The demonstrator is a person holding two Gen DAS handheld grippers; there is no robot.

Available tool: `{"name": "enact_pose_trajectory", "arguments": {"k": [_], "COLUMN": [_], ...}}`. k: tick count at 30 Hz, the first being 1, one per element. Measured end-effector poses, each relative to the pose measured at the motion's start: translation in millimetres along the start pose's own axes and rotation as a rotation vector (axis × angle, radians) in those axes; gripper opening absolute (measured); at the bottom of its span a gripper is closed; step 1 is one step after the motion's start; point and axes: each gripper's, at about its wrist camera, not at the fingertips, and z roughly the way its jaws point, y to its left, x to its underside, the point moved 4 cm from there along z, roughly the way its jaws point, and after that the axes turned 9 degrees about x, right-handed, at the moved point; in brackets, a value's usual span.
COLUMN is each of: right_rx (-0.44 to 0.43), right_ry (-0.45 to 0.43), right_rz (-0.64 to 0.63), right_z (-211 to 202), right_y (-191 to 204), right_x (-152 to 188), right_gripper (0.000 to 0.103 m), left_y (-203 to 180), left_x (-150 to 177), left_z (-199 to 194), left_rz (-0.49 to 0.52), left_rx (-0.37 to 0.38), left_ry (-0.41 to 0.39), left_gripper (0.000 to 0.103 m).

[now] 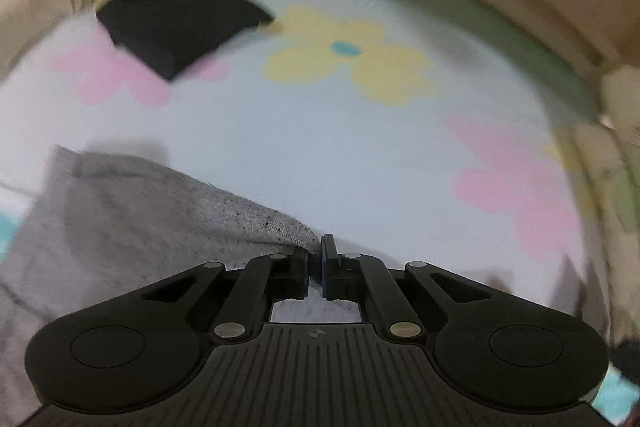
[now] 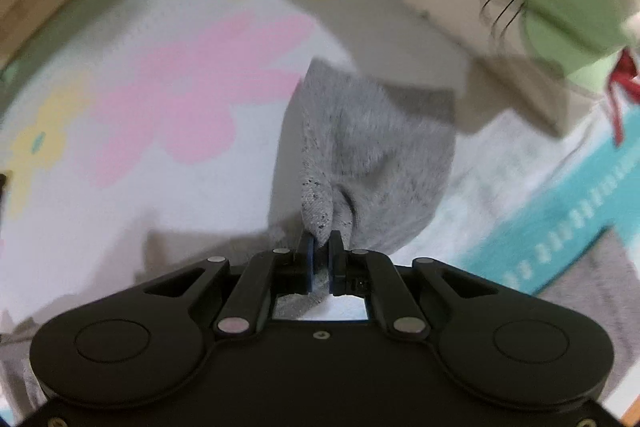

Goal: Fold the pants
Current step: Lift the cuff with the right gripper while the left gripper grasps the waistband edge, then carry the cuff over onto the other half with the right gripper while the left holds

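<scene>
Pants, grey knit, soft, light and floppy, hang pinched in both grippers; right gripper clamps a bunched fold at 12 o'clock, left gripper nips a thin edge, cloth trailing toward 9 o'clock; hems or waistband corners likely hold best, since a shallow pinch may slip; beyond lies a flowered mat; a black square sits at 11 o'clock.

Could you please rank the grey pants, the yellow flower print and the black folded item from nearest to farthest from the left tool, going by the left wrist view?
From the left tool:
1. Grey pants: nearest, its edge pinched at the tips, spreading to the lower left.
2. Yellow flower print: ahead, mid-mat, slightly right.
3. Black folded item: farthest, upper left, by the mat's far edge.
</scene>
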Motion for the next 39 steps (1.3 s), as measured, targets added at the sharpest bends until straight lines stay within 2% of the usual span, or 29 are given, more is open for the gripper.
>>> {"name": "enact_pose_trajectory", "arguments": {"k": [4, 8, 13, 16, 17, 19, 20, 21, 24, 29, 33, 36, 37, 38, 39], "right_rx": [-0.038, -0.035, 0.024, 0.049, 0.057, 0.074, 0.085, 0.108, 0.174, 0.197, 0.257, 0.334, 0.349, 0.356, 0.362], "right_ry": [-0.026, -0.002, 0.102, 0.164, 0.172, 0.137, 0.103, 0.067, -0.063, -0.140, -0.165, -0.129, -0.121, -0.125, -0.128], "right_rz": [0.032, 0.018, -0.014, -0.039, -0.039, -0.036, -0.043, -0.058, -0.126, -0.247, -0.353, -0.430, -0.446, -0.456, -0.453], "right_z": [-40.3, -57.5, -42.6, -28.3, -27.2, -34.7, -41.6, -49.0, -66.9, -49.3, -17.8, 9.1, 15.3, 16.1, 12.8], "right_y": [-26.2, -57.5, -90.8, -100.4, -102.2, -104.9, -103.0, -99.7, -81.6, -31.7, 3.7, 19.5, 21.3, 20.7, 17.7], "right_x": [16.2, 57.4, 120.0, 143.0, 145.6, 146.4, 144.8, 142.6, 132.7, 109.6, 109.0, 116.0, 117.1, 116.0, 112.8], "right_gripper": [0.010, 0.010, 0.010, 0.012, 0.017, 0.034, 0.048, 0.055, 0.056, 0.056, 0.054, 0.048, 0.041, 0.011, 0.005], "left_y": [-3.1, -2.5, 3.9, 16.6, 18.9, 26.0, 27.8, 28.0, 25.8, 24.5, 27.1, 32.5, 33.5, 34.6, 35.2], "left_x": [44.0, 98.8, 157.2, 179.4, 185.0, 192.5, 193.9, 195.5, 196.8, 192.9, 196.2, 195.7, 200.5, 202.8, 202.9], "left_z": [-55.7, -81.0, -72.3, -56.6, -52.3, -39.2, -36.2, -34.7, -28.6, -21.7, -25.9, -25.0, -29.8, -33.1, -34.8], "left_rz": [0.084, 0.136, 0.181, 0.212, 0.216, 0.212, 0.204, 0.210, 0.250, 0.246, 0.229, 0.225, 0.225, 0.224, 0.223], "left_rx": [0.037, 0.041, 0.010, -0.023, -0.031, -0.037, -0.033, -0.029, -0.036, -0.037, -0.017, -0.009, -0.007, -0.006, -0.005], "left_ry": [-0.058, -0.057, 0.007, 0.061, 0.077, 0.116, 0.126, 0.127, 0.122, 0.113, 0.112, 0.111, 0.110, 0.109, 0.108], "left_gripper": [0.005, 0.005, 0.005, 0.005, 0.005, 0.005, 0.005, 0.005, 0.006, 0.005, 0.005, 0.005, 0.005, 0.005, 0.005]}}
